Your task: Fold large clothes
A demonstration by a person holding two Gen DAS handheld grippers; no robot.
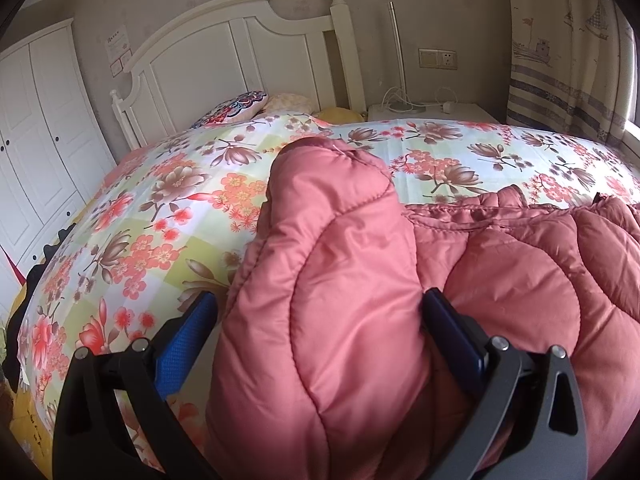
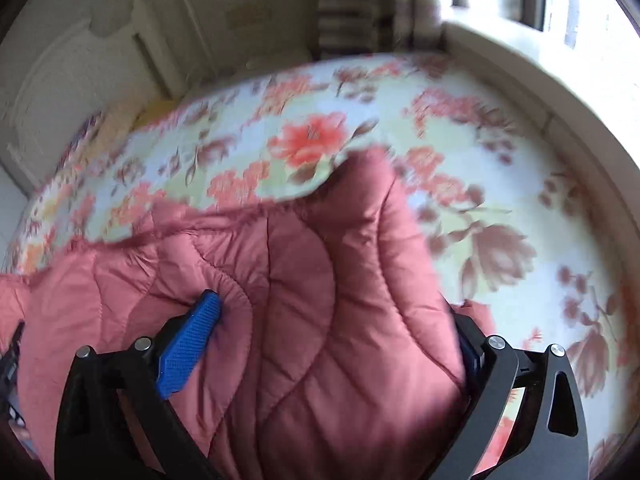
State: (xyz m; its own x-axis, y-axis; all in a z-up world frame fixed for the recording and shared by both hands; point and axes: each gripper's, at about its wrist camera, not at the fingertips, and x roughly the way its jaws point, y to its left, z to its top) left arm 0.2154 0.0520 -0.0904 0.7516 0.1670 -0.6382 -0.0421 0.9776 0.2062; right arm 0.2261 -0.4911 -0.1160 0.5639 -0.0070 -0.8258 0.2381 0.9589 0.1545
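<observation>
A pink quilted padded jacket [image 1: 500,280] lies on a bed with a floral sheet [image 1: 160,208]. My left gripper [image 1: 320,320] has a thick fold of the jacket [image 1: 332,280] bulging up between its blue-padded fingers [image 1: 188,340]; the jaws stand wide and press the fold from both sides. In the right wrist view my right gripper [image 2: 336,320] holds another bulky fold of the same jacket [image 2: 340,280] between its blue fingers [image 2: 192,340], also wide. The rest of the jacket spreads to the left there [image 2: 100,288]. This view is blurred.
A white headboard [image 1: 224,52] and pillows [image 1: 244,106] are at the far end of the bed. A white wardrobe [image 1: 40,140] stands left, a nightstand [image 1: 432,112] and curtain [image 1: 568,60] right. A window sill [image 2: 540,92] runs along the bed's right side.
</observation>
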